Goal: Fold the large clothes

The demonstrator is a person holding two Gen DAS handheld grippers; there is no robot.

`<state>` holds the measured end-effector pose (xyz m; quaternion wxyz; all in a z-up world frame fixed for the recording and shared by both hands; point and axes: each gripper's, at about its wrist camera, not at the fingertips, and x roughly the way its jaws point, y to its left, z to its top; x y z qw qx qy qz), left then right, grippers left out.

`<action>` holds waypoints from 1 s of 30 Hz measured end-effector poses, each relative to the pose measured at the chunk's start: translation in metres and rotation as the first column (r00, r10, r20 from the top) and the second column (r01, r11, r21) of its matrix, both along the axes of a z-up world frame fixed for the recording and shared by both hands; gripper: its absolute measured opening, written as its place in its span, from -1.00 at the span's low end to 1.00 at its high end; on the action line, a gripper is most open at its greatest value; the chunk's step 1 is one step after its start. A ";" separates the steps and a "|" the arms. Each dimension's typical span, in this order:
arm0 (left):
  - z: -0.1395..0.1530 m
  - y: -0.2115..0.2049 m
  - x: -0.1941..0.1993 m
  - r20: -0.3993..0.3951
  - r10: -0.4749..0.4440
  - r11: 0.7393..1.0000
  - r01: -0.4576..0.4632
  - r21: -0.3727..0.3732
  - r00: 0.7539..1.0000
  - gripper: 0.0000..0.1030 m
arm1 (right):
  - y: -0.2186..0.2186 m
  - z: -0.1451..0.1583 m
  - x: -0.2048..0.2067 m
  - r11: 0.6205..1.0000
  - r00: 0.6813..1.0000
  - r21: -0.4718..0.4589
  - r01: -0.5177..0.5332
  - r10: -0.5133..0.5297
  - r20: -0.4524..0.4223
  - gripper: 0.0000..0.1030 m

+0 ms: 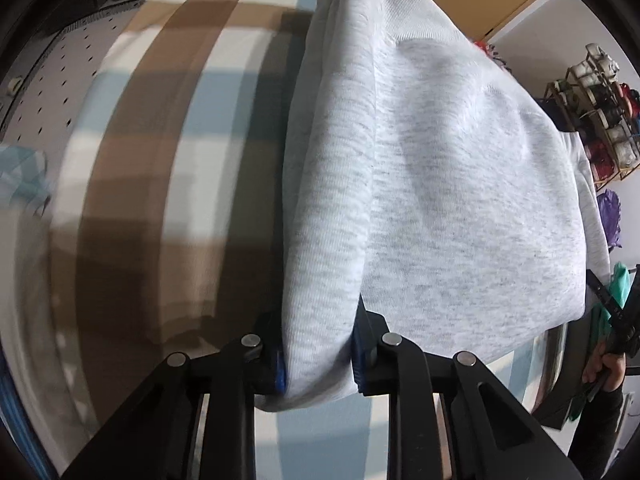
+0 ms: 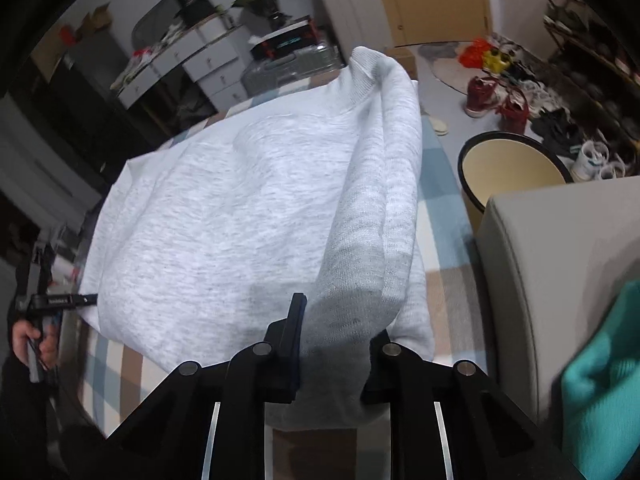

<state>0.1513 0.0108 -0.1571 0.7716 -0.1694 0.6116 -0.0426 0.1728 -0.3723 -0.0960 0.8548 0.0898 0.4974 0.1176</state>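
Note:
A light grey sweatshirt (image 1: pixel 460 184) lies spread over a checked cloth (image 1: pixel 168 128) on the table. My left gripper (image 1: pixel 320 364) is shut on a thick fold of the sweatshirt at its near left edge; the fabric bulges between the blue-edged pads. In the right wrist view the same sweatshirt (image 2: pixel 224 216) stretches away, and my right gripper (image 2: pixel 332 360) is shut on a bunched fold of it at the near right edge. The left gripper (image 2: pixel 68 300) shows at the far left, held by a hand (image 2: pixel 28 340). The right gripper (image 1: pixel 612 312) shows at the right edge.
A round bin (image 2: pixel 508 168) stands on the floor to the right of the table. A pale grey box (image 2: pixel 560 280) with a teal garment (image 2: pixel 600 380) sits at the near right. Shoes (image 2: pixel 496 100) litter the floor; drawers (image 2: pixel 208 64) stand behind.

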 end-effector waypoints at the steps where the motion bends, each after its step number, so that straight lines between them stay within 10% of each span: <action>1: 0.000 0.003 -0.009 -0.005 0.008 1.000 -0.009 -0.006 1.000 -0.65 | 0.002 0.000 -0.009 1.000 1.000 0.003 -0.015 0.015 0.000 -0.64; 13: -0.001 0.030 -0.107 -0.010 0.050 0.995 -0.051 -0.080 0.999 -0.61 | 0.019 -0.018 -0.103 0.980 0.987 -0.118 -0.157 0.154 -0.038 -0.63; 17: 0.020 0.054 -0.104 0.014 0.140 0.989 -0.139 -0.054 0.990 -0.49 | 0.033 0.013 -0.116 0.932 0.992 -0.341 -0.123 0.124 -0.017 -0.42; 22: 0.073 0.042 -0.117 0.202 0.133 0.981 -0.158 0.115 0.970 -0.49 | 0.071 0.078 -0.139 0.933 0.975 -0.347 -0.101 0.161 0.151 0.01; 26: 0.103 -0.002 -0.122 0.383 0.011 0.968 -0.105 0.227 0.924 0.49 | 0.119 0.092 -0.147 0.955 0.953 -0.253 -0.154 0.211 0.218 0.73; 30: 0.085 -0.022 -0.123 0.482 -0.155 0.948 -0.007 0.318 0.862 0.57 | 0.165 0.062 -0.143 0.974 0.960 -0.142 -0.174 0.200 0.196 0.73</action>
